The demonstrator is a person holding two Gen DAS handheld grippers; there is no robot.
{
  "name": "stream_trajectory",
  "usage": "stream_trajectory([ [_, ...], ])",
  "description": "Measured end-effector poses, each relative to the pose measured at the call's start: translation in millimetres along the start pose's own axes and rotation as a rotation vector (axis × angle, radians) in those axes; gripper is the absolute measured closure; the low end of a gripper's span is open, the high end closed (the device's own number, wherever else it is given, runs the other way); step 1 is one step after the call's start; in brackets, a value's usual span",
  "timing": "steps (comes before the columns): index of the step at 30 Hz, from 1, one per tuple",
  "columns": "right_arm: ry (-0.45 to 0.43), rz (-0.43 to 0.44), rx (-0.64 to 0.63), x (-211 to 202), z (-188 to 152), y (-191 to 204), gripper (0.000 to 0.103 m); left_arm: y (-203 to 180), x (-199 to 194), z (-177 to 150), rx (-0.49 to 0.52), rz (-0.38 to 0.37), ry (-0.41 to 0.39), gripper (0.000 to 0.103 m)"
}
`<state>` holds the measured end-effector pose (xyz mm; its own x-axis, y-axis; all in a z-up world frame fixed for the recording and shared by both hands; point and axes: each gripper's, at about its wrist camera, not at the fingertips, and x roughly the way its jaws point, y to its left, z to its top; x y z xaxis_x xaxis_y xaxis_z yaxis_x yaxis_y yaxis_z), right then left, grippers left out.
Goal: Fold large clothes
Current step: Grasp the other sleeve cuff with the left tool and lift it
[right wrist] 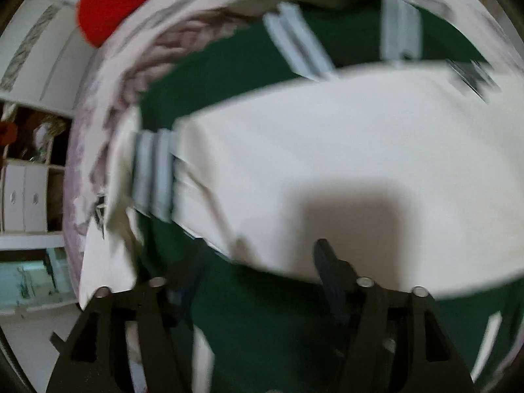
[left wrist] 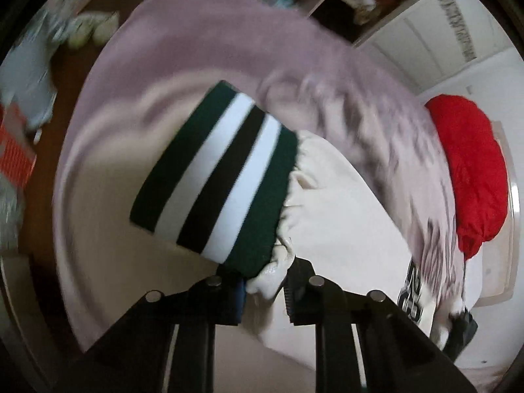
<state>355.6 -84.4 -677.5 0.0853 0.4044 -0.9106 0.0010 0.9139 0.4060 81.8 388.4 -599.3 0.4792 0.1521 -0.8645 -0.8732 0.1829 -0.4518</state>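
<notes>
Two black fingers of the left gripper (left wrist: pixel 266 281) pinch the cream sleeve (left wrist: pixel 330 203) just behind its green, white and black striped ribbed cuff (left wrist: pixel 216 177), lifted over a pale lilac bedsheet (left wrist: pixel 183 52) beside a red garment (left wrist: pixel 471 170). Only the right wrist view shows the cream and dark green jacket body (right wrist: pixel 344 150) spread on the bed, blurred. There the right gripper (right wrist: pixel 262 252) hovers with jaws spread apart, holding nothing.

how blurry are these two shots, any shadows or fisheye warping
Left wrist view: the striped cuff is fairly sharp while the lilac bedcover streaks with motion blur; the wardrobe door bends with fisheye curve. Right wrist view: smeared nearly everywhere, the cream and green jacket soft-edged, with a blocky dark shadow on its cream panel above the right gripper.
</notes>
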Motion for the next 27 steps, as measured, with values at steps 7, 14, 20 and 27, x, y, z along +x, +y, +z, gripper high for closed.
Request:
stream_trajectory([
  [7,0.014,-0.221,-0.275,67.6,25.5,109.5,0.029,-45.8,58.7,86.2,0.213,0.023,0.034,0.089],
  [14,-0.108,-0.282,-0.379,52.4,-1.3,128.5,0.074,-38.9,73.7,77.5,0.269,0.063,0.106,0.085],
  [20,-0.026,-0.183,-0.490,59.1,-13.1,123.0,0.065,-24.0,86.2,65.0,0.230,0.052,0.148,0.067],
  [27,0.096,-0.062,-0.045,-7.5,-19.4,10.4,0.039,-31.6,90.1,60.6,0.178,0.031,0.125,0.049],
])
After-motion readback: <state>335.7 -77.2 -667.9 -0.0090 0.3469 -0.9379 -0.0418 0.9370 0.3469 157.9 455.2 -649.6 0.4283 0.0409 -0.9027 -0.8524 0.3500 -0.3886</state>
